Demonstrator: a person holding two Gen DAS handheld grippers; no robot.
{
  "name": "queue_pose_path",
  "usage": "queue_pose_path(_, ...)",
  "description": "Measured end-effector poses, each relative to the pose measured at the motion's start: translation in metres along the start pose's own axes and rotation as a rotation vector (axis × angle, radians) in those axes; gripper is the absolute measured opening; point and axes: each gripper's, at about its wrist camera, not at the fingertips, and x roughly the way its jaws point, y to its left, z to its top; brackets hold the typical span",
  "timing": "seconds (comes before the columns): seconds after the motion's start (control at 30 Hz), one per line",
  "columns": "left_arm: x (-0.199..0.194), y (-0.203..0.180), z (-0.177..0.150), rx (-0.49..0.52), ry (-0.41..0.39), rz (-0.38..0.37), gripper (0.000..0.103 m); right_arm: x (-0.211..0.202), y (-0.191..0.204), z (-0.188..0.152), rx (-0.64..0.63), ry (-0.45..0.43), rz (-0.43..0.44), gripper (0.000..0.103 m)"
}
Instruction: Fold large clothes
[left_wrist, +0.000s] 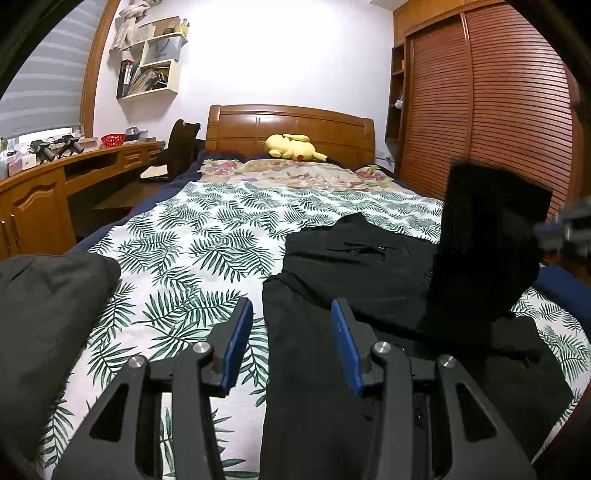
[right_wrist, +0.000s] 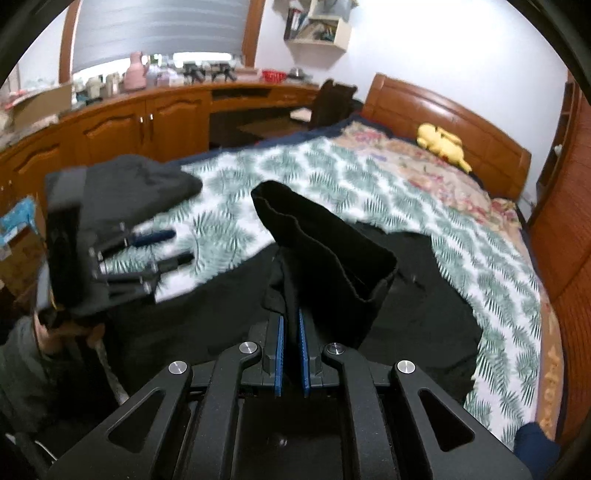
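Observation:
Black trousers (left_wrist: 354, 266) lie spread on the leaf-patterned bed sheet (left_wrist: 192, 236). One leg end (right_wrist: 325, 243) is lifted off the bed; my right gripper (right_wrist: 291, 317) is shut on it, with cloth pinched between the blue pads. From the left wrist view the same raised leg (left_wrist: 491, 236) stands up at the right, and the right gripper (left_wrist: 569, 225) is a blur at the frame's edge. My left gripper (left_wrist: 291, 304) hovers open over the trousers' left edge, nothing pressed between its pads. It shows blurred (right_wrist: 181, 245) in the right wrist view, a hand (right_wrist: 66, 332) behind it.
A dark grey garment (left_wrist: 48, 314) lies on the bed's left side. A yellow plush toy (left_wrist: 291, 146) sits by the wooden headboard (left_wrist: 288, 122). A wooden desk (left_wrist: 74, 166) runs along the left, and a slatted wardrobe (left_wrist: 480, 103) stands on the right.

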Motion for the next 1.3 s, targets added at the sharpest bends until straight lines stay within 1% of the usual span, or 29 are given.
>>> queue_pose_path(0.03,0.000,0.000,0.000,0.001,0.000,-0.001,0.043,0.005,0.001,-0.005,0.006,0.025,-0.004,0.009)
queue_pose_path(0.07,-0.001,0.000,0.000,0.001,0.000,-0.002,0.043,0.007,0.002,-0.009,0.011,0.036,-0.007,0.013)
queue_pose_path(0.1,-0.001,0.000,0.000,0.002,-0.001,-0.003,0.043,0.009,0.003,-0.013,0.019,0.050,-0.008,0.024)
queue_pose_path(0.13,0.000,0.000,0.000,0.003,-0.001,-0.004,0.043,0.011,0.002,-0.018,0.028,0.070,-0.003,0.033)
queue_pose_path(0.17,-0.001,-0.001,-0.001,0.003,0.000,-0.004,0.043,0.011,0.001,-0.020,0.032,0.078,0.000,0.049)
queue_pose_path(0.2,-0.001,-0.001,-0.002,0.004,0.001,-0.005,0.043,0.010,0.001,-0.023,0.038,0.080,0.007,0.057)
queue_pose_path(0.27,0.000,-0.001,-0.002,0.005,0.005,-0.005,0.043,0.004,0.001,-0.029,0.045,0.072,0.009,0.061)
queue_pose_path(0.43,0.001,-0.002,-0.005,0.006,0.012,-0.009,0.043,-0.010,-0.002,-0.042,0.065,0.058,0.012,0.063)
queue_pose_path(0.53,0.003,-0.004,-0.006,0.010,0.020,-0.014,0.043,-0.011,-0.008,-0.054,0.071,0.064,-0.010,0.063)
queue_pose_path(0.77,0.009,-0.015,-0.013,0.036,0.057,-0.044,0.043,0.003,-0.044,-0.091,0.160,0.105,-0.064,0.063)
queue_pose_path(0.93,0.019,-0.025,-0.020,0.058,0.108,-0.073,0.043,0.014,-0.073,-0.117,0.216,0.135,-0.117,0.063)
queue_pose_path(1.13,0.030,-0.035,-0.032,0.088,0.180,-0.107,0.043,0.033,-0.095,-0.146,0.258,0.173,-0.167,0.063)
queue_pose_path(1.3,0.038,-0.040,-0.040,0.094,0.240,-0.137,0.043,0.056,-0.110,-0.173,0.297,0.220,-0.195,0.063)
